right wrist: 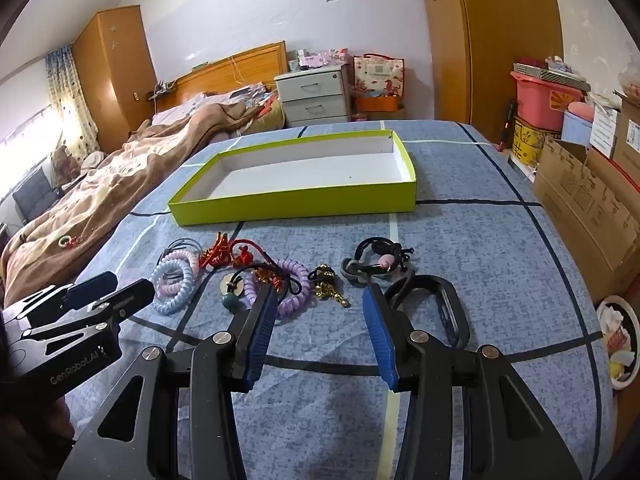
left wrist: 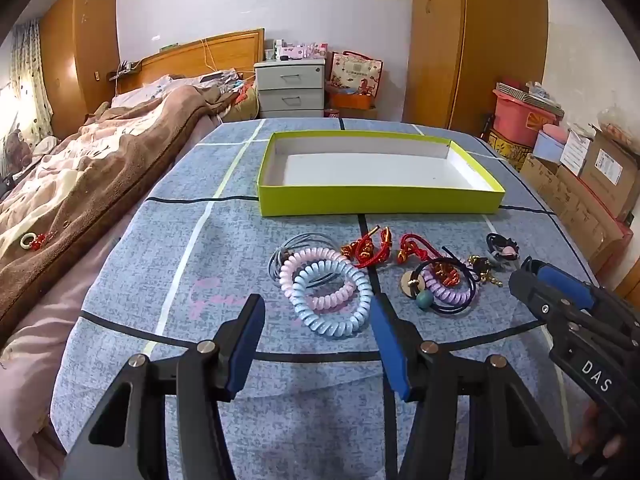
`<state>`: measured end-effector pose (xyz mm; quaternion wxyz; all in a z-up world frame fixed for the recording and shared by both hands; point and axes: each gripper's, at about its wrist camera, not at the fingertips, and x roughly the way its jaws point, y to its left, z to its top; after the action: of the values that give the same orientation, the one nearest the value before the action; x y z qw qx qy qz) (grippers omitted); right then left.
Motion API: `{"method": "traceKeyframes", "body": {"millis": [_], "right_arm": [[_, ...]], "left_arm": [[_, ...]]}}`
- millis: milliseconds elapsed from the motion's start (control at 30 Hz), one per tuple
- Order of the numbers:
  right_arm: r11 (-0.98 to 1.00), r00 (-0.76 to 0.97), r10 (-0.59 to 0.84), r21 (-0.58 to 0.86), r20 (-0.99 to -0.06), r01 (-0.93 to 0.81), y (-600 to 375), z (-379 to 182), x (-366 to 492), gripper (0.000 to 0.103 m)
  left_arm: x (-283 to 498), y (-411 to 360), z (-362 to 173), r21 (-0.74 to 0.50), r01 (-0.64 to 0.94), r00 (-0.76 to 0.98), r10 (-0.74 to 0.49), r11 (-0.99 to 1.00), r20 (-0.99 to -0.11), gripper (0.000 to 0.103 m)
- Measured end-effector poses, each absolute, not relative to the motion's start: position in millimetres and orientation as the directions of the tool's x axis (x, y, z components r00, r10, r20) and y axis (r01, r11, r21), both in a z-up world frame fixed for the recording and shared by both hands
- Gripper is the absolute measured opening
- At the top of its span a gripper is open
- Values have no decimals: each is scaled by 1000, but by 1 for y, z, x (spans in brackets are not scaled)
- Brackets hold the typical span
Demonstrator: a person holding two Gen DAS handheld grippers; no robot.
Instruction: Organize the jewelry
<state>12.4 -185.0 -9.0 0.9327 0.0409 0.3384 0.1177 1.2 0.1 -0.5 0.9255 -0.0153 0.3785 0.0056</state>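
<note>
A shallow yellow-green box (left wrist: 376, 200) with a white inside stands empty on the blue cloth; it also shows in the right wrist view (right wrist: 292, 208). In front of it lie a light blue coil band (left wrist: 332, 300) (right wrist: 172, 292), a pink coil band (left wrist: 316, 276), a purple coil band (left wrist: 446, 290) (right wrist: 296, 292), red knotted cords (left wrist: 366, 250) (right wrist: 224, 254), a gold charm (right wrist: 330, 286), black hair ties (right wrist: 374, 264) and a black strap (right wrist: 436, 300). My left gripper (left wrist: 318, 328) is open, just short of the blue coil. My right gripper (right wrist: 320, 312) is open, near the gold charm.
A bed with a brown blanket (left wrist: 100, 168) lies to the left, with a small bracelet (left wrist: 32, 240) on it. Cardboard boxes (right wrist: 588, 208) and a pink bin (right wrist: 544, 100) stand to the right. A white bedside drawer unit (left wrist: 290, 88) is behind.
</note>
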Motion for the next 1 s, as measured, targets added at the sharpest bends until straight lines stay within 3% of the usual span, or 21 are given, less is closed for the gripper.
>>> {"method": "traceKeyframes", "body": {"millis": [1000], "right_arm": [[979, 744, 202, 115, -636, -168, -184, -3, 12, 46]], "left_arm": [[-4, 1, 11, -27, -44, 727, 14, 999, -686, 57]]}}
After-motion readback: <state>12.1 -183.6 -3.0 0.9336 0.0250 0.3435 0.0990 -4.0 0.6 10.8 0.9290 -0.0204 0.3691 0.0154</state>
